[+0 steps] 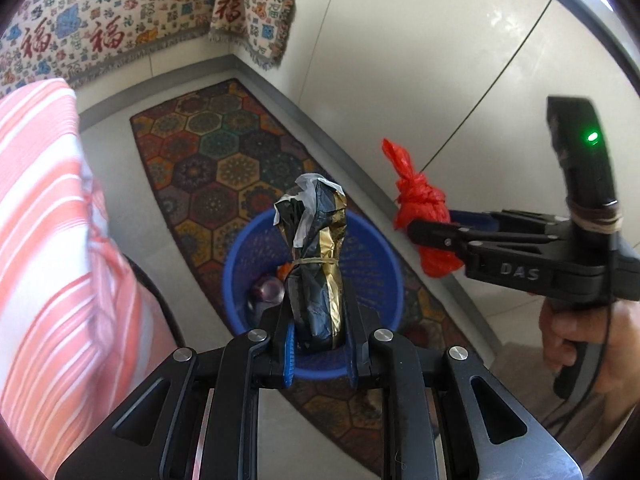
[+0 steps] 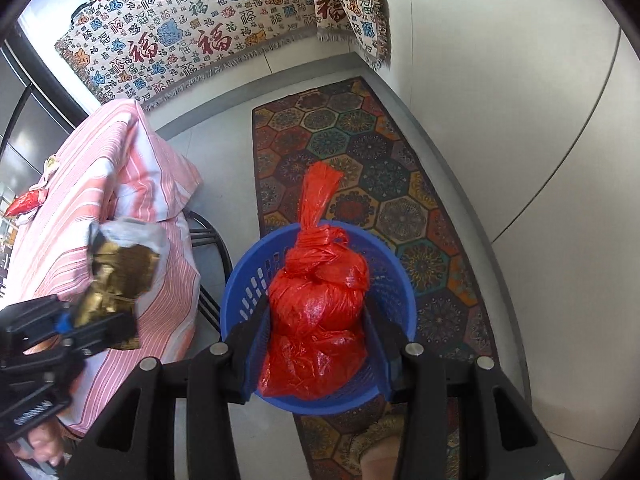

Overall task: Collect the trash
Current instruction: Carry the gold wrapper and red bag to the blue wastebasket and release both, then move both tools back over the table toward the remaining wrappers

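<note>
We hold a black-and-gold wrapper bundle [image 1: 316, 264] in the left gripper [image 1: 318, 356], jaws clamped on it, above the blue basket [image 1: 372, 276]. Our right gripper [image 2: 318, 364] has its jaws closed on a knotted red bag [image 2: 318, 308] over the same basket, which stands on the patterned rug [image 2: 360, 148]. The striped-cloth bench [image 2: 100, 200] edge is just left, carrying a red packet [image 2: 24, 205].

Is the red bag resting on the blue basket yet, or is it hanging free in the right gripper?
Apart. In the left wrist view the red bag hangs in the right gripper, off to the side of the blue basket.
</note>
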Demonstrator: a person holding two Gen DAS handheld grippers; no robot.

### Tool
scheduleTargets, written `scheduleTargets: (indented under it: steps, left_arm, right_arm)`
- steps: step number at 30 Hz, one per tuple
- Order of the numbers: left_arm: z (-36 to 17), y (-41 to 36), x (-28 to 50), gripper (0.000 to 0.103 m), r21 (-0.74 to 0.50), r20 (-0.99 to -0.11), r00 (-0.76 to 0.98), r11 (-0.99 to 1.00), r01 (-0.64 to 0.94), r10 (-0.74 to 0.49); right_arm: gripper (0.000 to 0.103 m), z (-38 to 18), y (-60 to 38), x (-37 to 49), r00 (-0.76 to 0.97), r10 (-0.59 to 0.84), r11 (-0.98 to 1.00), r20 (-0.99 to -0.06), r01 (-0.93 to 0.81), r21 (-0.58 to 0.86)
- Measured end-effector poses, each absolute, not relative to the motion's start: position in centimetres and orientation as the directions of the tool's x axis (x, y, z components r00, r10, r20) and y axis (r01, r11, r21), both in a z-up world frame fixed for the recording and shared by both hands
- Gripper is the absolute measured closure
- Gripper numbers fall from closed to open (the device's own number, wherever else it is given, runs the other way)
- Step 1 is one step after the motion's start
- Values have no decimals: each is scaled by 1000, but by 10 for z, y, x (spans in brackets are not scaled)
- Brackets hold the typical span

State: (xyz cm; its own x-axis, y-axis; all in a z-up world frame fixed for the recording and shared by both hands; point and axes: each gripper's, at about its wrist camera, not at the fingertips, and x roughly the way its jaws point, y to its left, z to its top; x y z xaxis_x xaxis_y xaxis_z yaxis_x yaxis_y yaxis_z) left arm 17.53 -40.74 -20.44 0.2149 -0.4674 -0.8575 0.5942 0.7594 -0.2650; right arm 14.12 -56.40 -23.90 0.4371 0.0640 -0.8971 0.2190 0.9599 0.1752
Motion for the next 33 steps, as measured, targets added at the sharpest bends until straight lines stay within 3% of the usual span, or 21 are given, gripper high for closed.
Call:
scheduleTargets:
  steps: [6,9,10,11,13,15,22,29,33]
  left_arm:
    - [-218,-420,175,84,-247,-871,202,755,607,-448]
    - [-222,-428,178,78,-234,-868,212,747,623,-449]
    - [-223,-430,180,65,-231,-864,217,741,630,-454]
    - [-224,-431,180,46,-229,-861,222,738,634,-457]
    - [-225,-431,182,35,-228,-852,242,744,628,-465]
    - [-225,-429,184,35,-239,-848,245,752,615,-469]
    - [-203,-407,176,34,-218,-835,304,783,582,-459]
    - [-158,-332,142,16,-96,-804,434,808,581,-407]
    - [-152,-273,135,15,6,-807,508,857,515,-300]
  right_arm:
    - [57,-238,-568,141,448,66,954,-892,232,187]
    - [56,-238,-570,142,454,68,951,-888,240,196]
    - [54,-238,-571,143,458,70,949,-886,243,200]
    - [52,-239,-572,144,461,73,947,-884,247,206]
    - [42,-239,-575,145,465,72,942,-882,259,214]
    - [38,-238,-577,145,473,64,937,-879,275,217]
    - [38,-229,-581,144,509,49,933,-860,284,221]
    - [37,-207,-556,147,565,-36,962,-824,243,125]
    - [32,-197,-526,149,595,-56,981,-802,182,67]
